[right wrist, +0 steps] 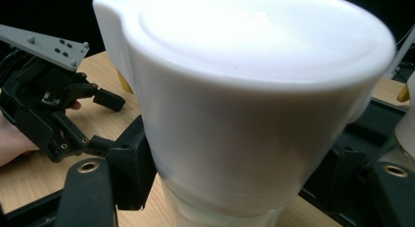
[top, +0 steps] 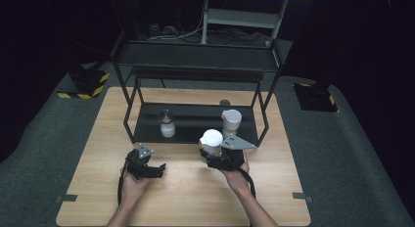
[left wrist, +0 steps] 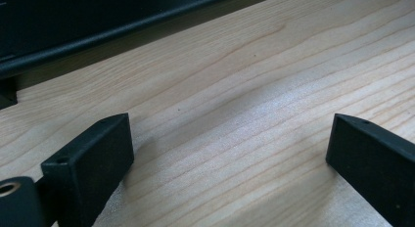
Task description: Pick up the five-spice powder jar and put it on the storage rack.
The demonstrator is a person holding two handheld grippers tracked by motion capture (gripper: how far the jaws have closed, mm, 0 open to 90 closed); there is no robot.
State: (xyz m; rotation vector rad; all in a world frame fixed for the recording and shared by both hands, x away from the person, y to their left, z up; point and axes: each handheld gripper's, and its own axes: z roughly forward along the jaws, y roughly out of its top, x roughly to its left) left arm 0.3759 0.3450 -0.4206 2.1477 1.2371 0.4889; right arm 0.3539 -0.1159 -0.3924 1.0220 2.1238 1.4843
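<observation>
A glass jar with a white lid (top: pixel 212 139) is held just in front of the black rack's lower shelf (top: pixel 195 134), with my right gripper (top: pixel 211 151) shut on its body below the lid. In the right gripper view the jar (right wrist: pixel 244 90) sits close up between the two black jaws of the right gripper (right wrist: pixel 235 192). My left gripper (top: pixel 157 169) rests low over the table at the left, open and holding nothing. In its own view the left gripper (left wrist: pixel 230 139) has its jaws wide apart over bare wood (left wrist: pixel 254 80).
On the lower shelf stand a small jar with a dark cap (top: pixel 167 123) and a second white-lidded jar (top: pixel 231 121). The rack's top shelf (top: pixel 195 56) overhangs them, and its legs (top: pixel 128 117) stand at both sides. The left gripper (right wrist: pixel 49 109) lies left of the held jar.
</observation>
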